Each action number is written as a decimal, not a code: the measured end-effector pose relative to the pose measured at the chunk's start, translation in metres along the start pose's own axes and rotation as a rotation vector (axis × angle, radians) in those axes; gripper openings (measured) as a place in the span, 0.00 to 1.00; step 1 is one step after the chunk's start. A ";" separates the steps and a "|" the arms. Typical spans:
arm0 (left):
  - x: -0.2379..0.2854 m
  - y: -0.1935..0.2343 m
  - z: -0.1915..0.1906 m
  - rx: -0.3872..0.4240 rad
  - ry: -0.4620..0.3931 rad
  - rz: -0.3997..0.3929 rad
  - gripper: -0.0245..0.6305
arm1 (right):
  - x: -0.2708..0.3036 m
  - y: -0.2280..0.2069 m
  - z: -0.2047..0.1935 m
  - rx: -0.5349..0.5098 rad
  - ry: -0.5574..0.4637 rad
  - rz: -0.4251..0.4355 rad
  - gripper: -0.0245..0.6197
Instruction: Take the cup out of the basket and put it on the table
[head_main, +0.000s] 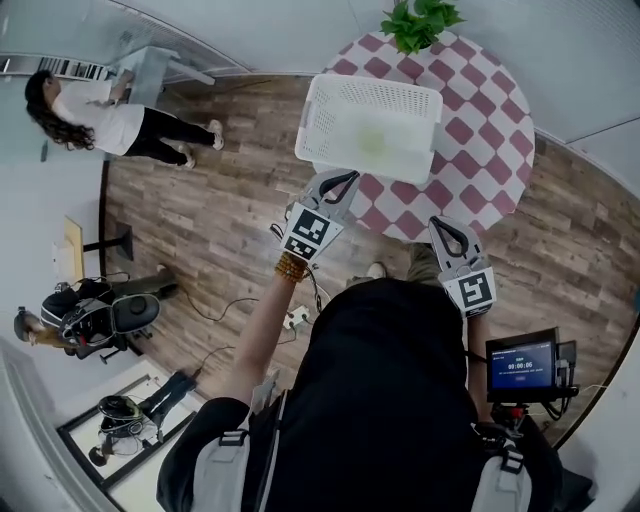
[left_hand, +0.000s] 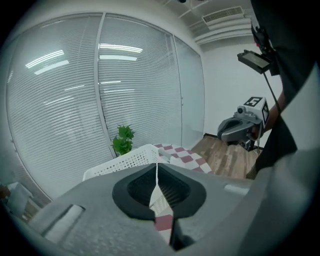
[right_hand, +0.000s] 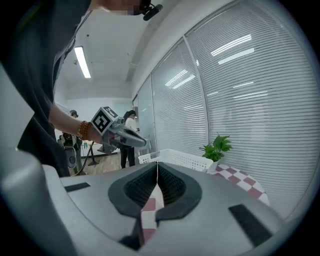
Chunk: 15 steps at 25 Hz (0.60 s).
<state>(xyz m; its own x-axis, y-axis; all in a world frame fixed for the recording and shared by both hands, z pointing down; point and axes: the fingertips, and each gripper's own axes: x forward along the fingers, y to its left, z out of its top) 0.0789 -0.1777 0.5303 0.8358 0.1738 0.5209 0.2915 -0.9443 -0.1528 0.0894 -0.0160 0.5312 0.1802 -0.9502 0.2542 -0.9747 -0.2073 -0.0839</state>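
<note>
Left claw (head_main: 342, 182), right claw (head_main: 447, 228): 2 closed; 1 basket (head_main: 330, 100) on 1 table (head_main: 482, 130).

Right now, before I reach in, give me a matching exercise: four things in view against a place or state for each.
Things:
1. white basket
2. potted plant
3. left gripper
4. monitor

Places or states:
A. jaws together, nothing between them
B. far edge of the checkered table
C. lit, at the person's right
D. on that table, nearer the person

Pairs: 1-D, 2-B, 3-A, 4-C
</note>
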 end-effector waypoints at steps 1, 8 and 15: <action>0.010 0.002 -0.002 0.029 0.033 -0.011 0.04 | -0.001 -0.010 -0.003 0.007 -0.004 -0.003 0.05; 0.078 0.011 -0.032 0.210 0.273 -0.122 0.05 | -0.012 -0.077 -0.034 0.055 0.011 -0.061 0.05; 0.131 0.022 -0.074 0.363 0.462 -0.317 0.13 | -0.034 -0.116 -0.055 0.077 0.046 -0.188 0.05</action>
<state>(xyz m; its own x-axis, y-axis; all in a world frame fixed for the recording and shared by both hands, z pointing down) 0.1599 -0.1961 0.6575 0.4223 0.2137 0.8809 0.6962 -0.6989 -0.1642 0.1886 0.0532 0.5853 0.3503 -0.8817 0.3161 -0.9111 -0.3990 -0.1033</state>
